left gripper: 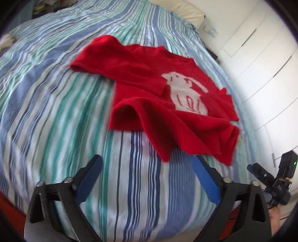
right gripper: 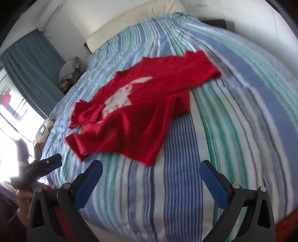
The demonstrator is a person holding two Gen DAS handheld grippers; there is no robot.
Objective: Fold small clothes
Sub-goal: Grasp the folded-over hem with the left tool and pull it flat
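A small red sweater (left gripper: 160,104) with a white dog picture on its chest lies rumpled on the striped bedspread (left gripper: 65,111). One sleeve is folded across the body and the hem is bunched. It also shows in the right wrist view (right gripper: 134,115). My left gripper (left gripper: 147,163) is open and empty, just short of the sweater's near hem. My right gripper (right gripper: 150,169) is open and empty, also close to the near hem. The right gripper shows at the right edge of the left wrist view (left gripper: 250,167), and the left gripper at the left edge of the right wrist view (right gripper: 60,161).
The bed has blue, green and white stripes (right gripper: 242,111). White wardrobe doors (left gripper: 260,55) stand to the right of the bed. A blue curtain (right gripper: 28,74) and a bright window (right gripper: 9,121) are on the other side. A cream headboard (right gripper: 139,16) is at the far end.
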